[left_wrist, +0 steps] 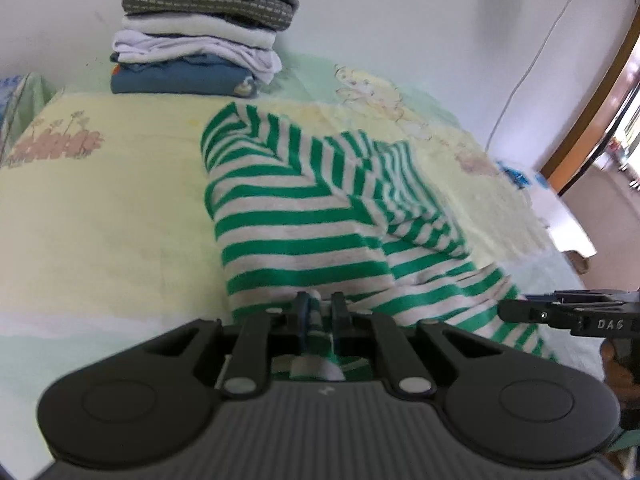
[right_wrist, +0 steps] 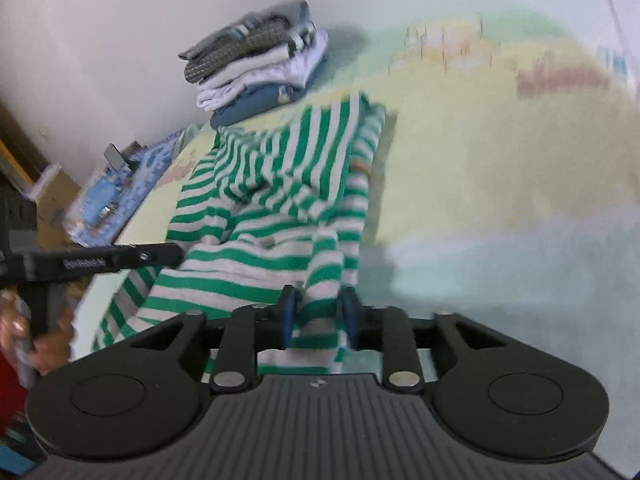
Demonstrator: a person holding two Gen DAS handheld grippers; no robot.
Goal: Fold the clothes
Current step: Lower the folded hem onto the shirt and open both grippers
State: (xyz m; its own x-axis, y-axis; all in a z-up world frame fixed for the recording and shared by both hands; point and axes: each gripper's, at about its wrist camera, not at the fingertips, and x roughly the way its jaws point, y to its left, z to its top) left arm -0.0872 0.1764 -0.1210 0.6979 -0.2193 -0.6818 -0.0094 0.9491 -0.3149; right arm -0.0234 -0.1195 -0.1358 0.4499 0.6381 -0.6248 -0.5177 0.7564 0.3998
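**A:** What's hard to see?

**B:** My right view's blurry. Left gripper (left_wrist: 320, 312) fingers pinch the striped shirt (left_wrist: 304, 208) hem; right gripper (right_wrist: 320, 308) fingers sit narrow around a fold, grip unclear. Shirt's rumpled on the bed (left_wrist: 100, 200).

Both wrist cameras look down along their own fingers, close over the bed (left_wrist: 100, 208); each frames the striped garment (left_wrist: 296, 216) and folded stack (left_wrist: 200, 32).

My left gripper (left_wrist: 320, 312) pinches the near edge of the green-and-white striped garment (left_wrist: 304, 208) spread over the pale yellow bedsheet (left_wrist: 100, 208), a stack of folded clothes (left_wrist: 200, 28) beyond, my right gripper (left_wrist: 560, 312) entering at right.
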